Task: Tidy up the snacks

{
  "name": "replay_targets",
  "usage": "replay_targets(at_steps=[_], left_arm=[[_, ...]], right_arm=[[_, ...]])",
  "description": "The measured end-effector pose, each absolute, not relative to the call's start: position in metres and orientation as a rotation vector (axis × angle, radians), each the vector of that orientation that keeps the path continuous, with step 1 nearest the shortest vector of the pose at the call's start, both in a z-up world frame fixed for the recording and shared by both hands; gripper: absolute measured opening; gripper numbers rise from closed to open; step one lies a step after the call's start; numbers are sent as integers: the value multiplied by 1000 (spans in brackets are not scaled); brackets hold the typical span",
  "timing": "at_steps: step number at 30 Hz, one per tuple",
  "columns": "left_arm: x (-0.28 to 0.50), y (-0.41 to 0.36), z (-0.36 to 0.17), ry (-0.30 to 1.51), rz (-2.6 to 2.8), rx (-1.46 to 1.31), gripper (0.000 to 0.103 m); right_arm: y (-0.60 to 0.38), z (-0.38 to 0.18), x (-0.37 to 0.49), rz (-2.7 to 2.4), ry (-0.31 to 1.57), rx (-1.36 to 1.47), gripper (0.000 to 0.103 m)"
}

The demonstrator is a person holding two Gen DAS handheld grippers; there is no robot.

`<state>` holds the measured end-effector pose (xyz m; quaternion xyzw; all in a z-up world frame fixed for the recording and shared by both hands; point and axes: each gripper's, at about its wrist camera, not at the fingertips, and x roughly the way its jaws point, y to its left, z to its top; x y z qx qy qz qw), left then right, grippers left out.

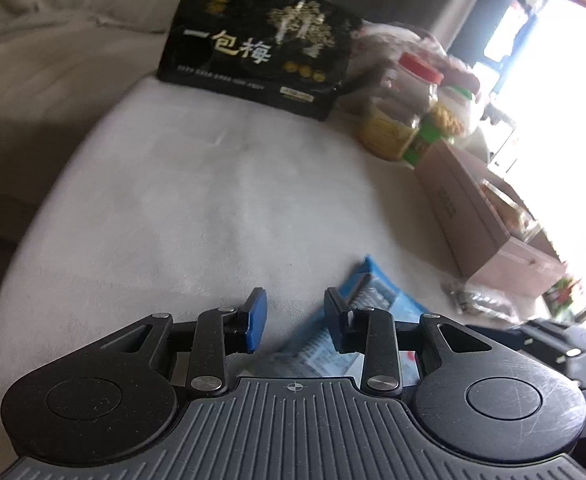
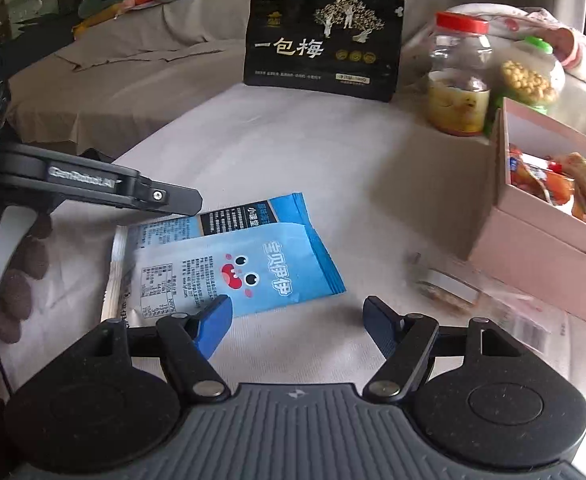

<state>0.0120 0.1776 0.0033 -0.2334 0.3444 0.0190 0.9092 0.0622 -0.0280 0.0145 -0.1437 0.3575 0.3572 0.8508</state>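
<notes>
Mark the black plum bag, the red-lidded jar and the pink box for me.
black plum bag (image 2: 323, 46): right wrist view, on the front panel by the gold lettering.
red-lidded jar (image 2: 459, 80): right wrist view, on its clear body.
pink box (image 2: 533, 256): right wrist view, on the near outer wall.

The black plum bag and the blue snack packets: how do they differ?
The black plum bag stands upright at the far edge of the table; the blue snack packets lie flat and overlapping near the grippers. The black bag bears gold lettering and a tree picture; the front blue packet shows a cartoon face. Both are sealed snack packs outside the pink box.
</notes>
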Motion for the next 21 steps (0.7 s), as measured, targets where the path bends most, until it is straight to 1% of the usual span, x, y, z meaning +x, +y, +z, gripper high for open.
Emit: replay_targets(at_steps=[1,3,6,11,21], left_arm=[[11,181,2,712,8,-512,36],[13,183,-1,724,-61,-534,42],[15,179,-1,722,-88,-477,42],[17,174,6,752,-162,-530,42],[11,110,47,691,-306,-386,41]], right_arm=[[-26,14,63,749,752,-299,73],[-26,15,65,742,757,-289,74],[-30,14,67,719,755,-289,74],[-47,13,66,656,736,-285,74],[-88,11,66,577,715,-229,74]])
